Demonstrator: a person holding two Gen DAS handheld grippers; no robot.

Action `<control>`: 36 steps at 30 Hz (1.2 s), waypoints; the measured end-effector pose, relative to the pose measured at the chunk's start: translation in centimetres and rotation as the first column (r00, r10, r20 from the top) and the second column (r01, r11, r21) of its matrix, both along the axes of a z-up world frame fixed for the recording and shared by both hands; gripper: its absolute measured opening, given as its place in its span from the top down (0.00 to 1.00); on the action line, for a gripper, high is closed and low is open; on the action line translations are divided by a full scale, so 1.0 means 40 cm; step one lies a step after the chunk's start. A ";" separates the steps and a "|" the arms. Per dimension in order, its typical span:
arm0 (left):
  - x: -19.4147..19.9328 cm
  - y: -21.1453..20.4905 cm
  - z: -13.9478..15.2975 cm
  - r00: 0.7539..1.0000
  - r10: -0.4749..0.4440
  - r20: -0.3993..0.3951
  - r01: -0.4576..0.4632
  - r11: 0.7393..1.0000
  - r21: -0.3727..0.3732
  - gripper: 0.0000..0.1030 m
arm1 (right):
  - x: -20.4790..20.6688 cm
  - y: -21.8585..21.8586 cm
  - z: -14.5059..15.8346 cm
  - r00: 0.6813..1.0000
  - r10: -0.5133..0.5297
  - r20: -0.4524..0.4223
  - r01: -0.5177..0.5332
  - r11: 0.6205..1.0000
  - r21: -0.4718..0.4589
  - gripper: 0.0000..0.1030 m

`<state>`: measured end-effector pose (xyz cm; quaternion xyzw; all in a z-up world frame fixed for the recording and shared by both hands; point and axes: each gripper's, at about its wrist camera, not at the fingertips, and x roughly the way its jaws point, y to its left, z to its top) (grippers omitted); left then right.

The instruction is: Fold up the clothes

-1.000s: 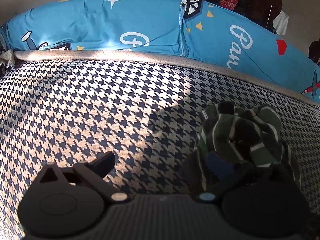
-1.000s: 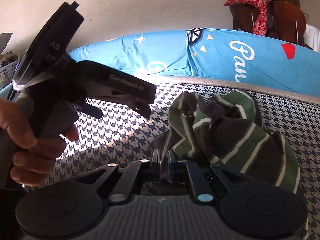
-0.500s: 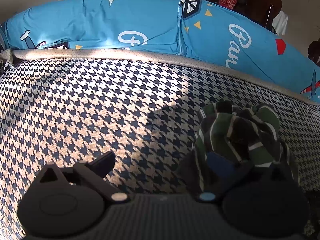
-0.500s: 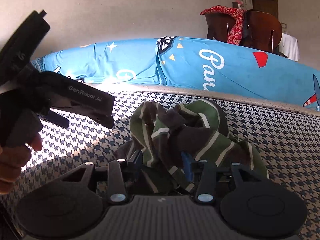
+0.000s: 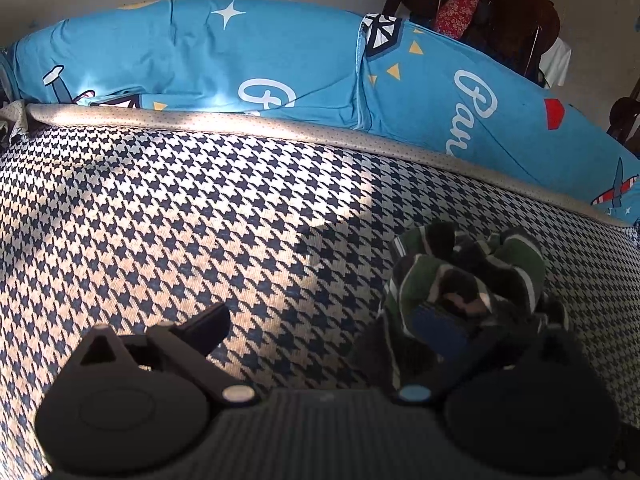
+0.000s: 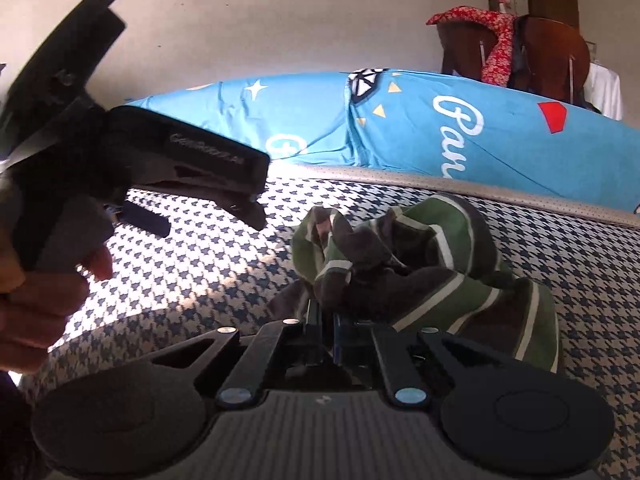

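Note:
A crumpled green, brown and white striped garment lies in a heap on the houndstooth bed cover. In the left wrist view my left gripper is open wide; its blue-padded right finger touches the heap's near edge and the left finger rests over bare cover. In the right wrist view my right gripper is shut on a fold at the near edge of the garment. The left gripper hangs open to the left of the heap, held by a hand.
A long blue printed cushion runs along the far edge of the bed, behind a beige border strip. A dark wooden chair with a red cloth stands by the wall at the back right. Sunlit cover lies left of the heap.
Half a second ago my right gripper's fingers stood open astride the garment's edge; now they are shut on it. The left gripper has hardly moved.

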<state>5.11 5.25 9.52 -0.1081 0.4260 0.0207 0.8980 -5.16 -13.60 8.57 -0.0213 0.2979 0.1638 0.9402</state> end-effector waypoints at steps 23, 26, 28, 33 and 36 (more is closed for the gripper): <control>-0.009 -0.054 -0.070 0.987 -0.128 -0.102 0.130 0.991 0.020 0.00 | -0.127 0.072 0.019 0.959 0.281 -0.046 -0.282 0.959 -0.028 0.74; -0.007 -0.047 -0.082 0.986 -0.116 -0.119 0.120 0.992 0.027 0.00 | -0.132 0.033 0.042 0.978 0.208 -0.023 -0.209 0.977 -0.042 0.72; -0.006 -0.048 -0.087 0.985 -0.119 -0.127 0.123 0.992 0.021 0.00 | -0.125 0.004 0.048 0.990 0.143 -0.012 -0.143 0.989 -0.040 0.71; -0.003 -0.066 -0.095 0.981 -0.140 -0.133 0.145 0.989 0.032 0.00 | -0.071 -0.064 0.072 0.999 -0.037 0.034 0.038 0.999 -0.025 0.61; -0.003 -0.076 -0.106 0.979 -0.147 -0.143 0.154 0.988 0.034 0.00 | -0.035 -0.083 0.076 0.993 -0.096 0.075 0.097 0.995 -0.007 0.47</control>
